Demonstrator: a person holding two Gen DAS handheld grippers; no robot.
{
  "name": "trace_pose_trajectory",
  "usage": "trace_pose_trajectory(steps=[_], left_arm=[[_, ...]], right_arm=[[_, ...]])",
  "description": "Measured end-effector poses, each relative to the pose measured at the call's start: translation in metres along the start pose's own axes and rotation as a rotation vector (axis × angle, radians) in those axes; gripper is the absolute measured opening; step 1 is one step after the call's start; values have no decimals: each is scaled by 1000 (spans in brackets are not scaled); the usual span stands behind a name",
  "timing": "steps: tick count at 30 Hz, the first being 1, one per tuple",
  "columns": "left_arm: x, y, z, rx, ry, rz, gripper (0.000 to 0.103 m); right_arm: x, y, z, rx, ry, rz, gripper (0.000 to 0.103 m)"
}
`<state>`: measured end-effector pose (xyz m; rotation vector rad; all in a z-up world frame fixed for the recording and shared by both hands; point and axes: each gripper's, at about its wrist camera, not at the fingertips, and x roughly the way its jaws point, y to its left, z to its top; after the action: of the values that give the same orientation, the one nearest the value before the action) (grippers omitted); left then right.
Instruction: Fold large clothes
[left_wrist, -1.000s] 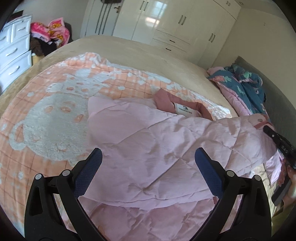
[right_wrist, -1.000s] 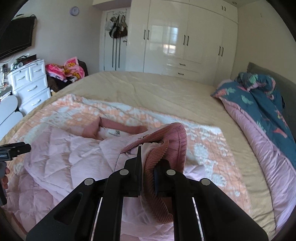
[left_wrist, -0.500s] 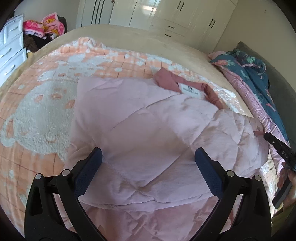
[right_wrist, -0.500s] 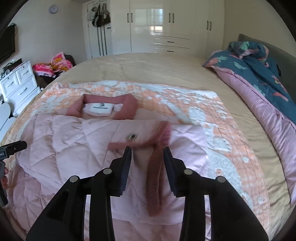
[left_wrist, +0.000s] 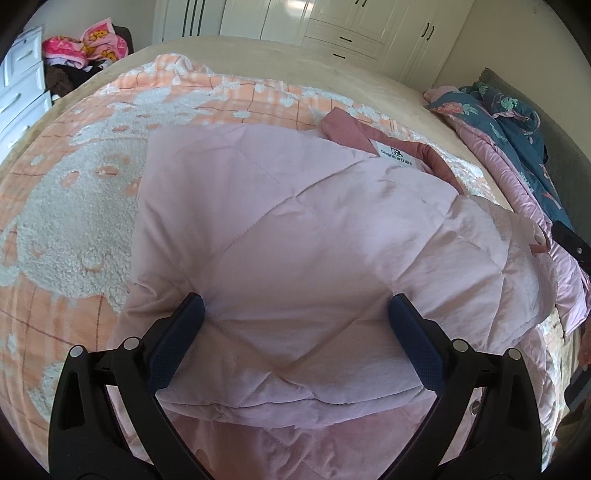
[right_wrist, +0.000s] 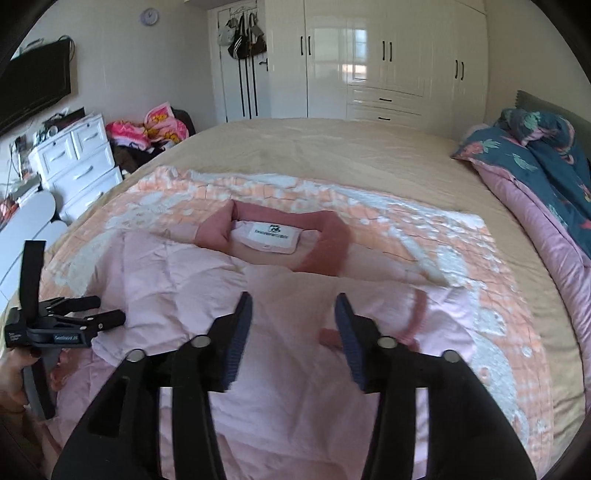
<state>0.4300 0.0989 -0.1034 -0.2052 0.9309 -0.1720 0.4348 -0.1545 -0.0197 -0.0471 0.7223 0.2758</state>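
A pale pink quilted jacket (left_wrist: 295, 240) lies on the bed with its dark pink collar (left_wrist: 351, 129) and white label (left_wrist: 397, 155) at the far side. Both sleeves are folded in over the body. My left gripper (left_wrist: 295, 314) is open, its blue pads just above the folded left sleeve. In the right wrist view the jacket (right_wrist: 184, 295) shows with its collar (right_wrist: 325, 251) and the right sleeve's ribbed cuff (right_wrist: 415, 321) lying flat. My right gripper (right_wrist: 293, 314) is open above that sleeve. The left gripper (right_wrist: 107, 317) shows at the left there.
An orange and white fleece blanket (left_wrist: 74, 221) lies under the jacket on a beige bed (right_wrist: 332, 147). A blue and pink duvet (right_wrist: 535, 173) is piled at the right. White drawers (right_wrist: 77, 155) and a clothes pile (right_wrist: 147, 129) stand at the left, wardrobes behind.
My right gripper laid the sleeve cuff down on the jacket, opened and let go. My left gripper moved in lower over the folded left sleeve and stayed open.
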Motion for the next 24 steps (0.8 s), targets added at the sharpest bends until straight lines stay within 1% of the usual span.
trace_pose_trajectory(steps=[1,4,6,7,8,12,15,18,21,23,24], left_arm=[[0,0,0,0,0,1,94],[0,0,0,1,0,1,94],[0,0,1,1,0,-1,94],[0,0,1,2,1,-1,94],[0,0,1,5,2,-1,94],[0,-3,1,11,4,5,94],[-1,-3,1,12,6,6,94],[-7,-9,3,23,6,32,94],[-15,-15,4,41,0,45,94],[-17,-16,4,39,-2,38,94],[-17,-16,4,35,-1,36,94]], right_arm=[[6,0,0,9,17,1,60],[28,-1,-6,22,99,-9,61],[41,-1,-15,12,156,-24,64],[51,-2,-22,22,202,-34,66],[58,-3,-28,41,220,-34,66],[67,-3,-42,71,208,-51,67],[68,1,-50,58,187,-74,67],[64,-4,-48,88,198,-54,68],[54,-9,-45,118,199,-13,77],[47,-8,-44,112,192,-13,85],[42,-7,-45,109,184,-12,86]])
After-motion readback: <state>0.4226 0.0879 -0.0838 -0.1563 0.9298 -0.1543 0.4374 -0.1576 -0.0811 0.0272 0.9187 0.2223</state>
